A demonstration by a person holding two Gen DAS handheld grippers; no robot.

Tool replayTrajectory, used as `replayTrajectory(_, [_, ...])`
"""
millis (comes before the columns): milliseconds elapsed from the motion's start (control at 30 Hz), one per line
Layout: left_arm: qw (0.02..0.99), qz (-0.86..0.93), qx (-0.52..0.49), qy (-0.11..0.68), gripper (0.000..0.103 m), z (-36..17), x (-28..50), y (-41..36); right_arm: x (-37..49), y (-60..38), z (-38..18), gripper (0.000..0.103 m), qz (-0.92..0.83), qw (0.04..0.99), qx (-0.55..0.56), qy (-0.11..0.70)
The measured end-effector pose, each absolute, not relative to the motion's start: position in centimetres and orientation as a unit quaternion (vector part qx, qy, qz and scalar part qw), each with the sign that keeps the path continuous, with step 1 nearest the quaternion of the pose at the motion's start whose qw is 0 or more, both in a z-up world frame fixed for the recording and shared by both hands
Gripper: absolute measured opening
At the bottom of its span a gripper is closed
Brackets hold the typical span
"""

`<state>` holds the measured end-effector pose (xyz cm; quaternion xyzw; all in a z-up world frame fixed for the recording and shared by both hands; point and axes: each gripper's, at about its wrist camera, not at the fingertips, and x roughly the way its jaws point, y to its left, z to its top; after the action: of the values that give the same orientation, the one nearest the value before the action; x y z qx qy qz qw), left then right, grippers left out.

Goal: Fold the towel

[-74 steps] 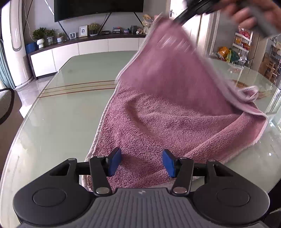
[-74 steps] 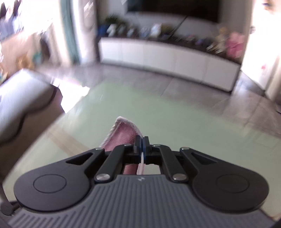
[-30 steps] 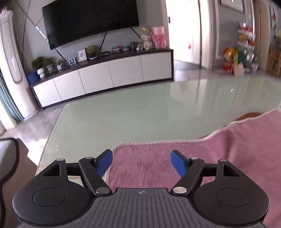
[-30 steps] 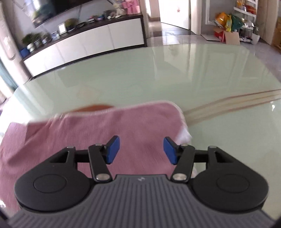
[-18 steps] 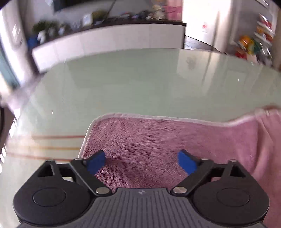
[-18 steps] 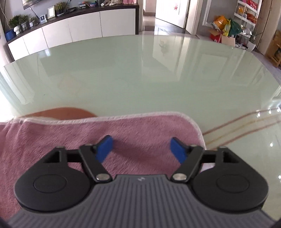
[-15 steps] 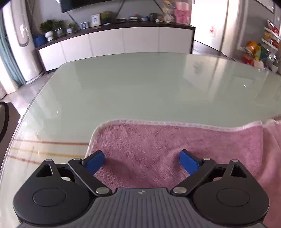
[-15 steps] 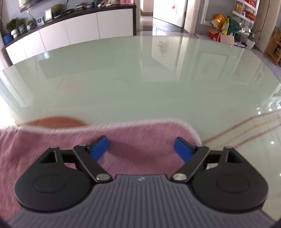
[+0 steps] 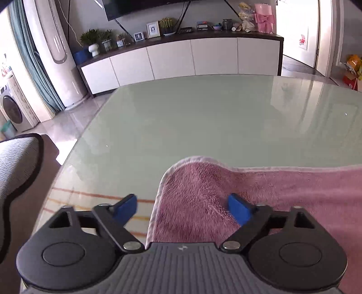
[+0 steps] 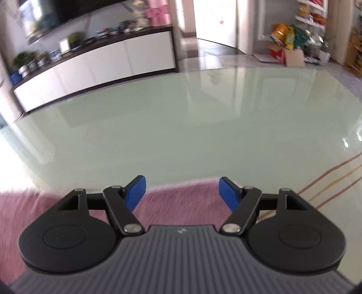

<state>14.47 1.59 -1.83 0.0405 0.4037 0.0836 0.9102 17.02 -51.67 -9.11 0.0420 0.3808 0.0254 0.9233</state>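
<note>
Now both grippers further back, towel (image 9: 260,192) edge nearer than before.

glass table (image 9: 203,117) | white sideboard (image 9: 181,58) under wall TV (image 9: 144,6) | grey sofa (image 9: 15,162) | glossy floor (image 9: 74,113)

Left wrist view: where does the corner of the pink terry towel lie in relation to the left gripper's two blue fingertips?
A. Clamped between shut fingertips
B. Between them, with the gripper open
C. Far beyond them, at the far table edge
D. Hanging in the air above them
B: the left gripper stands wide open, and the pink terry towel has its rounded corner lying on the pale green glass table between the fingertips.
</note>
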Motion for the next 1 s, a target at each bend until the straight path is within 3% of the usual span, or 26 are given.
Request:
replayTrajectory(200, [0.912,0.044,0.084,0.400,0.097,-2.9,12.7,-0.5,15.4,-50.1,-10.9,0.080,0.018,0.918,-0.005,0.396])
replayTrajectory(300, [0.908,0.048,0.032,0.415,0.103,-3.6,12.6,1.4,15.6,-51.3,-10.9,0.087,-0.009,0.919,0.000,0.394])
replayTrajectory(400, [0.904,0.056,-0.007,0.423,0.103,-3.8,11.6,3.6,15.5,-52.6,-10.7,0.087,-0.045,0.918,0.018,0.393])
replayTrajectory(467, [0.904,0.062,0.009,0.423,0.101,-3.3,10.6,3.7,14.9,-53.4,-10.2,0.072,-0.056,0.917,0.030,0.394])
replayTrajectory(533, [0.905,0.062,0.024,0.421,0.090,-2.8,9.5,3.5,12.9,-53.5,-9.0,0.073,-0.034,0.925,0.050,0.376])
replayTrajectory(567, [0.906,0.058,0.028,0.419,0.090,-2.5,8.9,3.2,12.0,-53.4,-8.5,0.074,-0.022,0.927,0.055,0.369])
replayTrajectory(733, [0.918,0.027,0.073,0.389,0.091,-1.0,2.3,1.3,3.6,-51.2,-7.6,0.076,0.062,0.924,-0.014,0.376])
replayTrajectory(867, [0.909,0.006,0.070,0.412,0.092,-2.0,-2.5,0.8,-0.9,-51.4,-8.8,0.077,0.104,0.906,-0.058,0.406])
replayTrajectory(1000, [0.906,0.014,0.053,0.420,0.101,-3.6,-6.0,2.1,-4.3,-52.2,-10.0,0.083,0.093,0.898,-0.072,0.424])
